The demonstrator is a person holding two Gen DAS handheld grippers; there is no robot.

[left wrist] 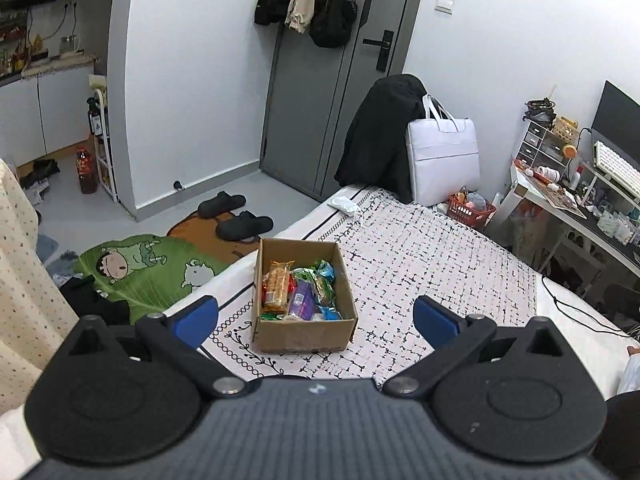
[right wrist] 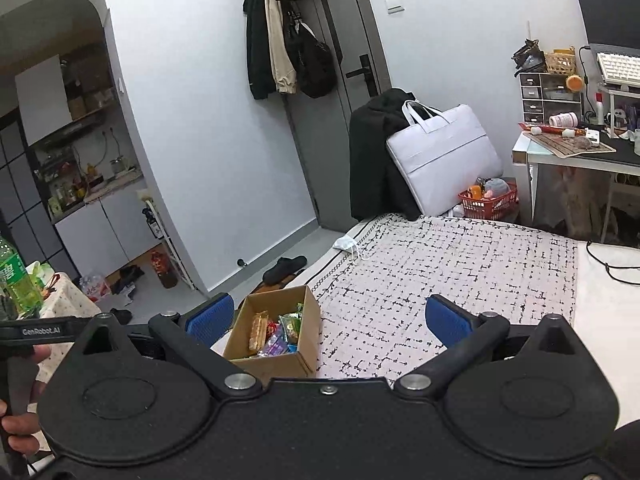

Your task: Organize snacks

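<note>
A brown cardboard box [left wrist: 305,336] stands on the patterned bed cover [left wrist: 420,264], near the bed's left edge. Inside lie several wrapped snacks: an orange biscuit pack [left wrist: 276,284], a purple packet [left wrist: 301,300] and green and blue wrappers [left wrist: 326,276]. My left gripper [left wrist: 316,316] hovers above and behind the box, open, nothing between its blue pads. In the right wrist view the box [right wrist: 276,364] sits low left of centre, with the biscuit pack [right wrist: 258,330] visible. My right gripper [right wrist: 330,318] is open and empty, to the right of the box.
A white face mask [left wrist: 344,204] lies at the bed's far corner. Black slippers [left wrist: 236,216] and a cartoon mat [left wrist: 148,268] are on the floor left of the bed. A white bag [left wrist: 442,160], red basket [left wrist: 470,210] and cluttered desk [left wrist: 560,200] stand beyond. A hand [right wrist: 20,428] holds the left gripper's handle.
</note>
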